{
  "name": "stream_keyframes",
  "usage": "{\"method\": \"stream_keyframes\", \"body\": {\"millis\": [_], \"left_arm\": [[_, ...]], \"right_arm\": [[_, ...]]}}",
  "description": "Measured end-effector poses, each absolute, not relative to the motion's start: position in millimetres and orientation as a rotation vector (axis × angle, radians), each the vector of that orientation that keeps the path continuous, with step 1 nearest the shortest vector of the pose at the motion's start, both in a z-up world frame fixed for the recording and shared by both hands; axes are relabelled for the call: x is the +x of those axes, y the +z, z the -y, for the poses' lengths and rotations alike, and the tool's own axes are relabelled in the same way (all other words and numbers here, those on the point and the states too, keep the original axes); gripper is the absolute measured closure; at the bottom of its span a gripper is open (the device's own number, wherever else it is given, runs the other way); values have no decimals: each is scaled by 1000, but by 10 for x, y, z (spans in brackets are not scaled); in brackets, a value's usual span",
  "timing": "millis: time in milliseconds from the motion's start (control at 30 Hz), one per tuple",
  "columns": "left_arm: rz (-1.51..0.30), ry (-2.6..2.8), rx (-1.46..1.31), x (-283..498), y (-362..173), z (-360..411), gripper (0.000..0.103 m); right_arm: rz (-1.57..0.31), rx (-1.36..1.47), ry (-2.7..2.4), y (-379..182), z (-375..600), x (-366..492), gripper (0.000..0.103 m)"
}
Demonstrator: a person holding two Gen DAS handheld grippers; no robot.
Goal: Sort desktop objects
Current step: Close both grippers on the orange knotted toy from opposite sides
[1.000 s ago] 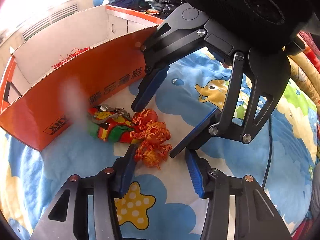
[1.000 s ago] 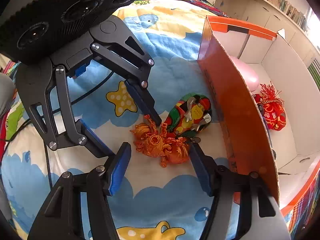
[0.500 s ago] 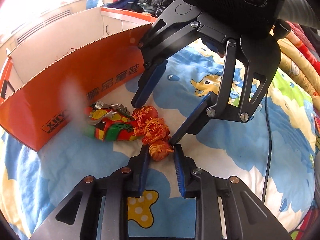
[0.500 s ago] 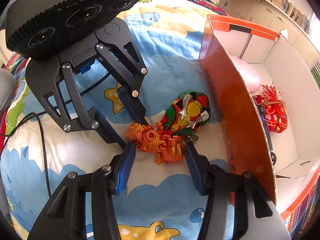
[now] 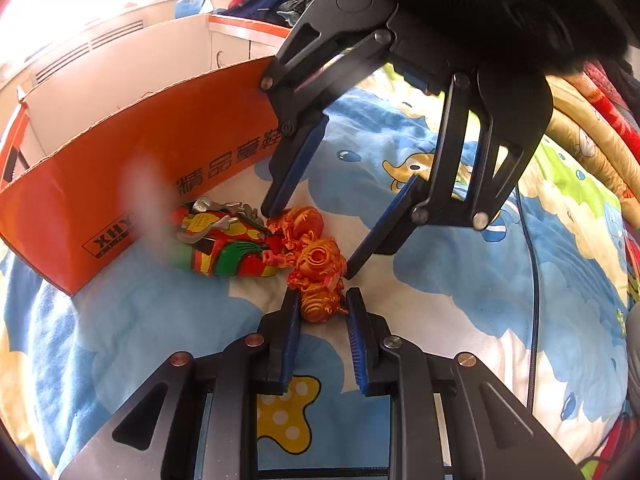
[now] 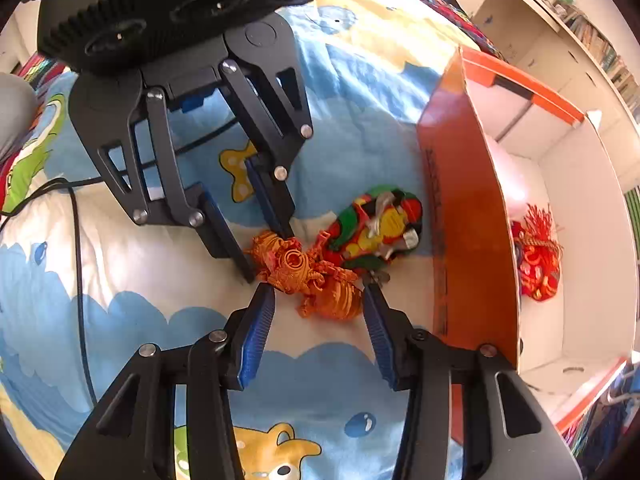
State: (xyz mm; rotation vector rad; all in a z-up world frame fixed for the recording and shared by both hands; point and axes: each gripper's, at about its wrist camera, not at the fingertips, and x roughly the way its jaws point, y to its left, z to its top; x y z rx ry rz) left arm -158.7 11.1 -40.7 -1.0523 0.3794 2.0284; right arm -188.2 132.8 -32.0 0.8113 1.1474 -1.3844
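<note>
Orange-gold toy figures (image 5: 316, 264) lie on blanket (image 5: 460, 280), w/ striped toy (image 5: 224, 240) at 9 o'clock by orange box (image 5: 140, 160). Look light, stiff, knobbly, snag-prone. Left gripper (image 5: 320, 304) pinches near lump, prob. gripped. Right gripper (image 6: 318, 300) straddles the cluster, jaws wide.

Cartoon-printed blue bedspread (image 5: 460, 288) with a yellow spotted star (image 5: 286, 404) and duck motif (image 5: 416, 168); black cable (image 5: 534, 280) trailing across it; bookshelf (image 6: 592, 36) behind.
</note>
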Motion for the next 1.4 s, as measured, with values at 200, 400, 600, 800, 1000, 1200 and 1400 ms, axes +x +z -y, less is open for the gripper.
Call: {"method": "stream_keyframes", "body": {"millis": [200, 400, 600, 800, 1000, 1200, 1400], "left_arm": [[-353, 2052, -1054, -1550, -394, -17, 83], [-355, 2042, -1060, -1483, -341, 42, 84], [-364, 2052, -1066, -1433, -292, 106, 85], [-330, 2066, -1077, -1410, -310, 203, 85], [-334, 2071, -1075, -1379, -309, 270, 85], [-316, 2062, -1089, -1381, -291, 355, 85], [-342, 2027, -1077, -1318, -215, 419, 84]], "right_arm": [[-1119, 834, -1380, -309, -1270, -1954, 62], [-1069, 871, -1414, -264, -1363, -1883, 85], [-1072, 860, -1456, -353, -1434, -1878, 86], [-1115, 825, -1460, -384, -1515, -1802, 82], [-1240, 749, -1352, -517, -1392, -1631, 43], [-1137, 829, -1352, -494, -1392, -1822, 61], [-1173, 837, -1320, -482, -1399, -1802, 70]]}}
